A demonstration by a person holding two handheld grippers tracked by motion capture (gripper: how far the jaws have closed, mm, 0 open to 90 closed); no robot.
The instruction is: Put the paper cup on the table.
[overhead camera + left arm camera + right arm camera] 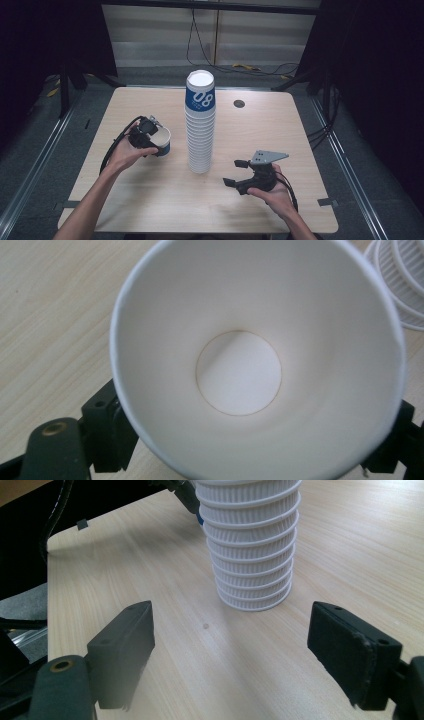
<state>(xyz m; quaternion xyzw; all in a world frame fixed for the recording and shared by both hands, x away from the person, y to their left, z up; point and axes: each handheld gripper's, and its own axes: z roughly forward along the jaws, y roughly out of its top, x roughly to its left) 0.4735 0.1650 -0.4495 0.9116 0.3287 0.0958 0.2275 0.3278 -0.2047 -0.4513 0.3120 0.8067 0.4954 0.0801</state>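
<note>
The single paper cup (161, 140) sits in your left gripper (145, 136), left of the tall stack of cups (200, 125) and near the left-middle of the table (150, 200). In the left gripper view the cup's (240, 372) white inside faces the camera, mouth wide and round bottom plain to see, with the two black jaws pressed against its outer wall at either side, so you have it clamped across its body. In the high view the cup shows a blue band on its outside and leans with its mouth turned up and toward your hand; whether its base touches the wood I cannot tell. The stack stands upright at the table's middle, its top cup blue with white numerals, the ribbed white rims of the lower cups (250, 555) showing in the right gripper view. Your right gripper (236, 173) rests low over the table to the right of the stack, well apart from it, jaws spread wide with nothing between them but bare wood.
</note>
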